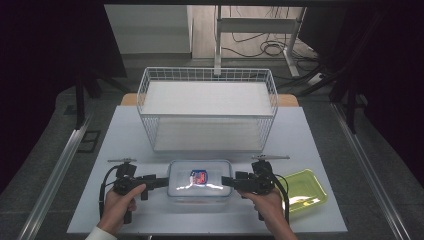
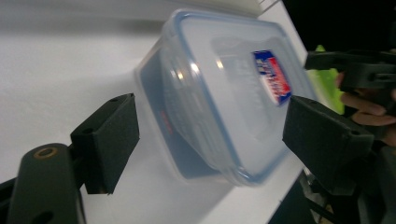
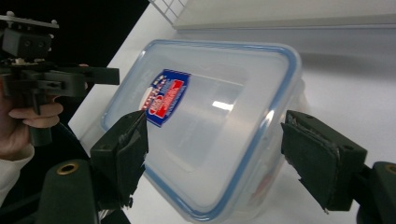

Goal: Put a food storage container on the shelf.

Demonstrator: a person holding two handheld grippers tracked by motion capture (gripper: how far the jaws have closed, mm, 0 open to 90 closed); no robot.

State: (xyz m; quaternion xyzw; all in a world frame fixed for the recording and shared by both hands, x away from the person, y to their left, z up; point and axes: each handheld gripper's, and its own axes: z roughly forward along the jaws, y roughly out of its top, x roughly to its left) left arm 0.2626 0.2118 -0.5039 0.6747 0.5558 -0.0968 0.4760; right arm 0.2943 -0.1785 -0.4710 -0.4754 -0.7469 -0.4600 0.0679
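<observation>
Translucent box [image 1: 200, 182] hides its contents; both tongs gape beside it.

A pale grey bench [image 1: 125, 135] stands in the middle of a dim room, brightly lit from above while the surroundings fall dark. Grey floor [image 1: 45, 150] flanks it, with a metal rail [image 1: 60, 165] running along each side. Beyond its far edge stands a white metal frame [image 1: 260, 30], with dark cables [image 1: 270, 48] looped on the lighter floor at its foot. Black drapes [image 1: 45, 45] hang to either side.
</observation>
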